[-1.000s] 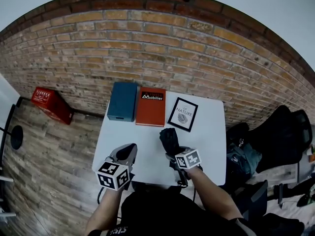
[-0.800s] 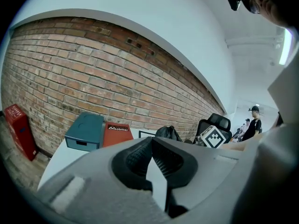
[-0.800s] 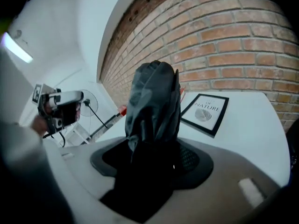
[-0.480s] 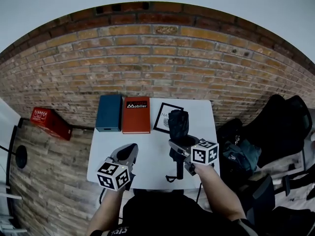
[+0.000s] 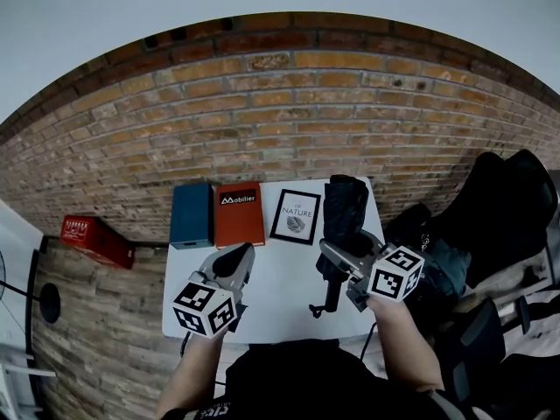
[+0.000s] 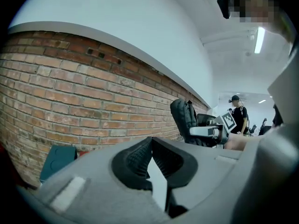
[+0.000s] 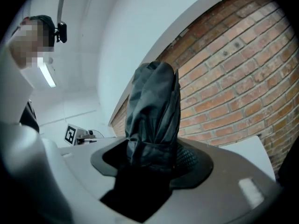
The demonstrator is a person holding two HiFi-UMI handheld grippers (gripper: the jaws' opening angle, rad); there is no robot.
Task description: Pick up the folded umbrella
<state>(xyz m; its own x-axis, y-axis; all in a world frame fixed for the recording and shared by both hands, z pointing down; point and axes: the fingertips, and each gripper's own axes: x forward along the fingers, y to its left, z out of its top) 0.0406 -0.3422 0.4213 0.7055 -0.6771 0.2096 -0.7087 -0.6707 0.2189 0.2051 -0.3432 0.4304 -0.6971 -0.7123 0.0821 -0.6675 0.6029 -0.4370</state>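
Note:
The folded black umbrella (image 5: 343,210) is off the white table (image 5: 280,280), held above its right side with the canopy end towards the brick wall and the handle (image 5: 330,297) hanging down. My right gripper (image 5: 339,259) is shut on its lower part; in the right gripper view the umbrella (image 7: 154,111) rises from between the jaws of the right gripper (image 7: 154,155). My left gripper (image 5: 236,261) hovers over the table's left half, jaws shut with nothing in them; the pads of the left gripper (image 6: 150,146) meet. From there the umbrella (image 6: 183,118) shows at the right.
A blue book (image 5: 192,215), an orange book (image 5: 237,216) and a black-framed print (image 5: 295,216) lie along the table's far edge by the brick wall. A red crate (image 5: 94,240) stands on the floor at left. Black bags (image 5: 507,226) crowd the right side.
The right gripper has lifted the umbrella off the table and swung it from lying flat to standing nearly upright, farther right. The left gripper has risen a little.

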